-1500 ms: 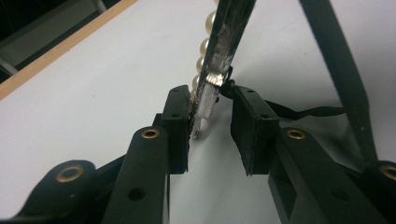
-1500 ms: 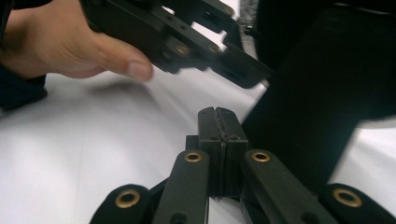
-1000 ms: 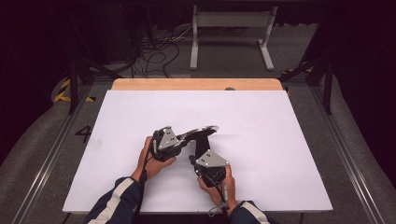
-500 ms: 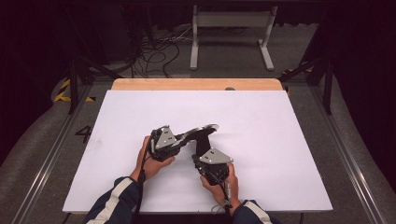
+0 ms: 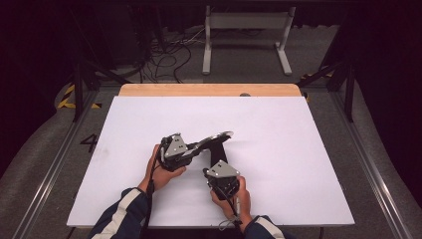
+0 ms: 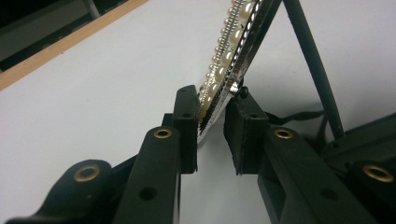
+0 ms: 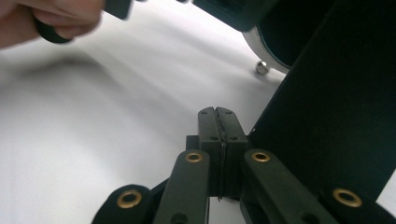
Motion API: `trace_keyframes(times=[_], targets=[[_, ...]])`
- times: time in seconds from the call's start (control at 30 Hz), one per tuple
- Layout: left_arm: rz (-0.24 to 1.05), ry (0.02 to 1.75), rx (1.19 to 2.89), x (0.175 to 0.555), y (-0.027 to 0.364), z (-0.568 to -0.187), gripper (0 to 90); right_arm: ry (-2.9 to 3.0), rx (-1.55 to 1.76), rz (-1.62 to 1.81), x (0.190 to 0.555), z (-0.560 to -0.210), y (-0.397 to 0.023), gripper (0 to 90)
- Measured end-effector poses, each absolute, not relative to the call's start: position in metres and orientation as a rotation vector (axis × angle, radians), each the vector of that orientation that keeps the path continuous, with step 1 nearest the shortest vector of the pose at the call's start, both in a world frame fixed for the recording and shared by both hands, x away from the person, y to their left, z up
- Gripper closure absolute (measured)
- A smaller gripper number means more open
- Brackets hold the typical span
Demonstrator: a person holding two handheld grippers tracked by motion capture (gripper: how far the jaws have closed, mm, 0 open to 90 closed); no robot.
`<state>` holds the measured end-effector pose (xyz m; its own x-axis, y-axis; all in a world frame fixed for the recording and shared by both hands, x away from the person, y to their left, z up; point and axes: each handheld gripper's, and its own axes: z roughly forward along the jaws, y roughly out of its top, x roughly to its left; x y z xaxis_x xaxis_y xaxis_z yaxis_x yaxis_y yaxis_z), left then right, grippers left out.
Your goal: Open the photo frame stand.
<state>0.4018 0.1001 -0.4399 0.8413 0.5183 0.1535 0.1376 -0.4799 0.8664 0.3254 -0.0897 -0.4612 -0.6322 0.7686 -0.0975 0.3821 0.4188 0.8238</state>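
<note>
White table (image 5: 298,149), frame (image 5: 215,138) unmoved.

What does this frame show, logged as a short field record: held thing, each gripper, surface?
held thing: pearl-edged frame, lifted at a tilt, black back panel toward right gripper
left gripper: clamped on frame's rim
right gripper: jaws closed together, nothing visible between them, beside the back panel
surface: white table

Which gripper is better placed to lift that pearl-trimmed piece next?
Left. The left gripper clamps the pearl-trimmed piece by its rim; the right gripper is shut with nothing between its jaws, beside the black back.
</note>
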Motion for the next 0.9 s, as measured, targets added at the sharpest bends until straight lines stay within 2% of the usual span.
trace_keyframes(times=[0.17,0.7,0.9], targets=[[0.514,0.454,2.065,0.399,0.097,-0.438,77.6,2.232,1.017,1.120,0.330,-0.461,-0.100,90.0],[0.510,0.402,2.086,0.398,0.093,-0.437,76.9,2.271,1.047,1.084,0.337,-0.461,-0.120,90.0],[0.451,0.414,2.043,0.404,0.093,-0.442,74.2,2.263,1.050,1.080,0.337,-0.463,-0.125,90.0]])
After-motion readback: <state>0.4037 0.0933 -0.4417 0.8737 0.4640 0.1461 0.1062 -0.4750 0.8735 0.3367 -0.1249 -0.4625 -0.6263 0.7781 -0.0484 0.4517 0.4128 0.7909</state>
